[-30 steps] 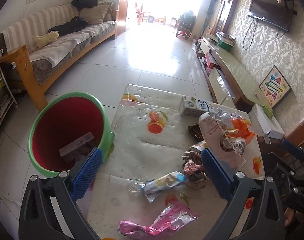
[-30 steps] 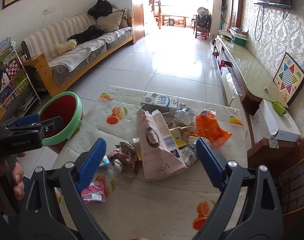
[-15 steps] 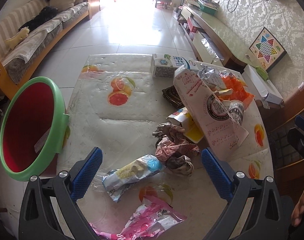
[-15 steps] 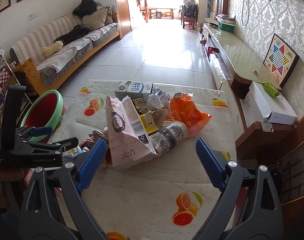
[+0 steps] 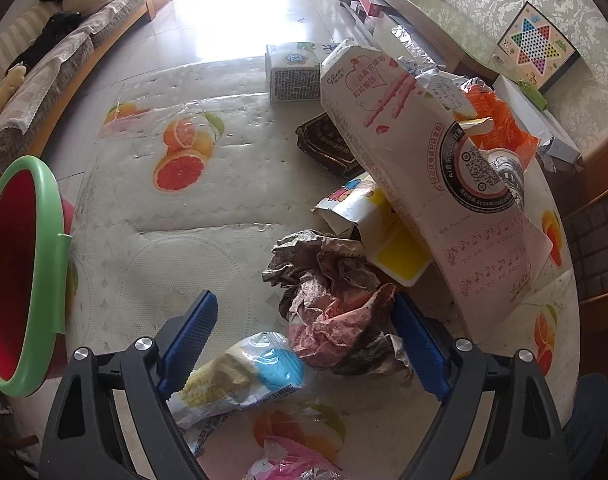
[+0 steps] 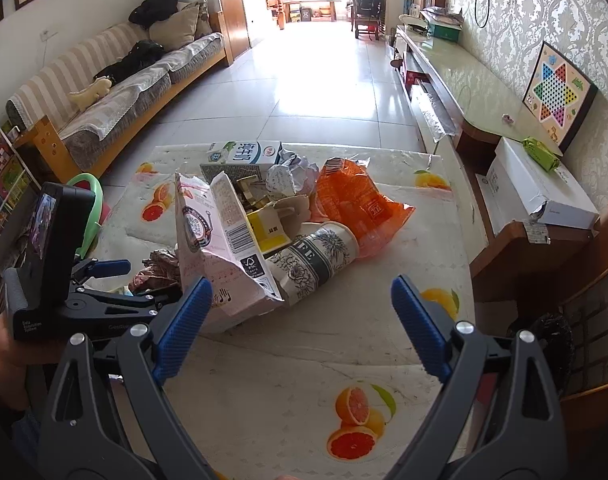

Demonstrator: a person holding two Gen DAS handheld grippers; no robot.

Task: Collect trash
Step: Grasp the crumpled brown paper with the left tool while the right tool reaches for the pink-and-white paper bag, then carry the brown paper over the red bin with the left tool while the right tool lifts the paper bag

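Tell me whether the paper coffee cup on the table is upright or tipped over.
Tipped over. The paper coffee cup lies on its side on the table, its patterned wall facing up, wedged between the pink carton and the orange bag.

Blue ribbed pads (image 5: 189, 340) on black gripper frames. The tablecloth (image 5: 175, 216) is creamy white with orange citrus slices printed across it. Pale pink carton (image 5: 420, 184) with a black round badge, bright orange bag (image 6: 356, 204), black-and-white floral cup (image 6: 316, 256), brown-pink crumpled paper (image 5: 336, 300), and a green-rimmed red bin (image 5: 19, 272).
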